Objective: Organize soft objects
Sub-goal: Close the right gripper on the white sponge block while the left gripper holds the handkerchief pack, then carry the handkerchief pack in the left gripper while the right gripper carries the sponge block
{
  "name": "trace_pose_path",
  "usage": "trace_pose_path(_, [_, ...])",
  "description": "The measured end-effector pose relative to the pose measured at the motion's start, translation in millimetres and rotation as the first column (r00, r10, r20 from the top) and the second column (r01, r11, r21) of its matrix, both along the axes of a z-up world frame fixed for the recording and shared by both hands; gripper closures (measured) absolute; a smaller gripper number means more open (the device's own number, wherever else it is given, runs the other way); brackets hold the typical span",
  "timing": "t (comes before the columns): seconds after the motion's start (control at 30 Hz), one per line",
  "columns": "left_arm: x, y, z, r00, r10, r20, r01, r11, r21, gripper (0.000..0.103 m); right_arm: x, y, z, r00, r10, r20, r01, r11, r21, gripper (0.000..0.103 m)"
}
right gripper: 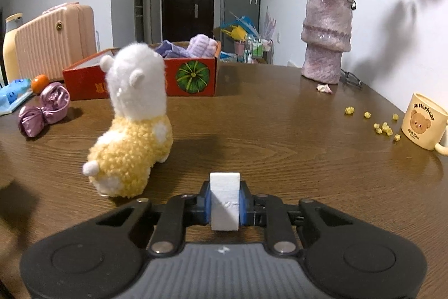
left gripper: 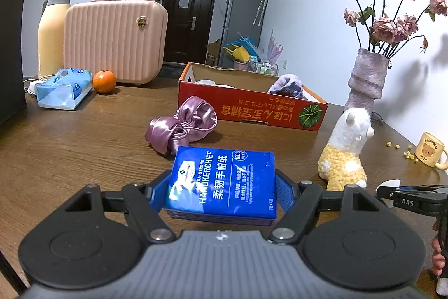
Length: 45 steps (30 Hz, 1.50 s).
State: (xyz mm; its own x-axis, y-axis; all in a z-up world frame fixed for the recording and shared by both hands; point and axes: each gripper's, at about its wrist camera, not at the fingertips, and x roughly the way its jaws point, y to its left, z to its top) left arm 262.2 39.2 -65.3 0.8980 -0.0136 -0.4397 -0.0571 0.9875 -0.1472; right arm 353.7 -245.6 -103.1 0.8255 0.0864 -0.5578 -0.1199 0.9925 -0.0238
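Observation:
My left gripper is shut on a blue handkerchief tissue pack, its blue pads pressing both sides. My right gripper is shut on a small white foam block just above the table. A yellow and white plush alpaca stands on the wooden table to the left of the right gripper; the same plush alpaca appears right of the tissue pack. A pink satin pouch lies ahead of the left gripper. Beyond it sits a red cardboard box holding purple cloth.
A pink ribbed case, a yellow thermos, a light blue tissue packet and an orange stand at the back left. A purple vase with dried roses, a cream bear mug and yellow crumbs are at the right.

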Motion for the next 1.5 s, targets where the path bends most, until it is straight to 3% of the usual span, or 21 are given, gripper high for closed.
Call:
trace_pose_path(0.77, [11, 2, 15, 0.999, 0.044, 0.019, -0.044, 0.999, -0.005, 0.028, -4, -4, 36, 0.988, 0.039, 0.148, -0.045, 0.998, 0.034, 0.085])
trace_pose_path(1.1, [34, -4, 34, 0.997, 0.064, 0.047, -0.064, 0.998, -0.004, 0.028, 23, -7, 57, 0.976, 0.036, 0.213, -0.050, 0.997, 0.062, 0.085])
trace_pose_path(1.23, [45, -8, 37, 0.996, 0.068, 0.057, -0.068, 0.998, -0.006, 0.028, 36, -8, 54, 0.974, 0.034, 0.223, -0.060, 0.992, 0.111, 0.085])
trace_pose_path(1.5, [78, -15, 40, 0.994, 0.087, 0.072, -0.086, 0.996, -0.014, 0.028, 76, -4, 48, 0.968, 0.058, 0.244, -0.090, 0.988, 0.124, 0.085])
